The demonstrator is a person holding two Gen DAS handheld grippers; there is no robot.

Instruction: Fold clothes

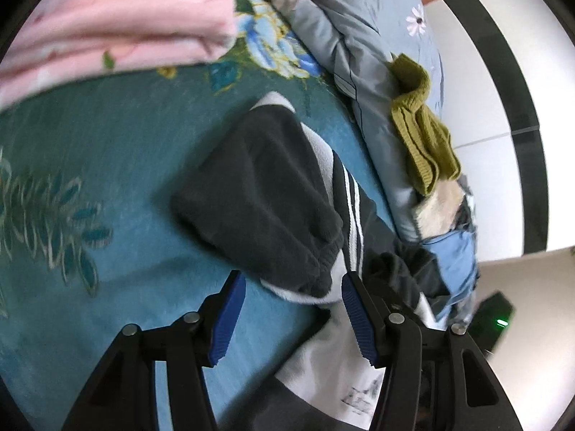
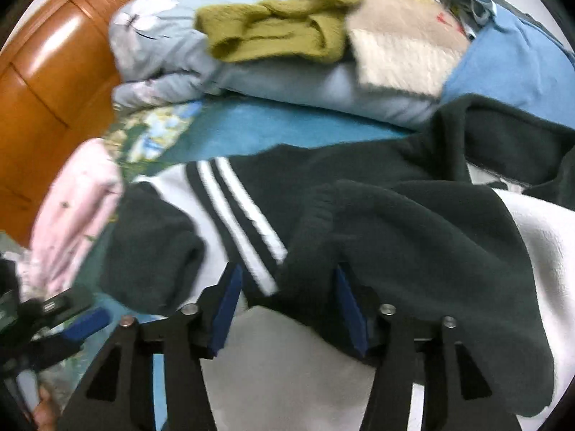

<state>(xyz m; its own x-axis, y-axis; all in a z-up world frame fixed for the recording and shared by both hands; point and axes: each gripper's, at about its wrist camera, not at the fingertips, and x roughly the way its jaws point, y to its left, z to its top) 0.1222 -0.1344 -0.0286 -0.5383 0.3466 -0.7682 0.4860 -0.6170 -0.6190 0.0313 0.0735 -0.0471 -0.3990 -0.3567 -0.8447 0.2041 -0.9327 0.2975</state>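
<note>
A dark grey fleece garment with a white lining and 2 white stripes (image 2: 377, 215) lies spread across the teal floral bedspread (image 1: 107, 215), partly folded, with 1 dark sleeve (image 1: 262, 194) laid out to the left in the left wrist view and another sleeve draped over the white body in the right wrist view. The left hand-held gripper (image 1: 293, 314) hovers with its blue pads apart, straddling the ribbed cuff at the near end of that sleeve without pinching it. The right hand-held gripper (image 2: 287, 309) also stands spread wide, its pads on either side of the dark fleece near the stripes; the cloth sits between them but I cannot see it clamped. Far behind, an olive green knitted sweater (image 2: 284, 28) and a cream fuzzy garment (image 2: 402, 43) rest on a grey-blue flowered quilt (image 2: 172, 46), and a folded pink floral blanket (image 1: 118, 25) lies at the far left. The risk, as I judge it, is a grab that catches only the top fleece layer: the thick, slippery pile could let the lining slide, so the fold comes out skewed. Closing on the bulky cuff seam could also bunch the sleeve, and a lift by 1 side alone would drag the loose sleeve off the body. The unfolded pile lies close enough that a wide sweep might snag it.
</note>
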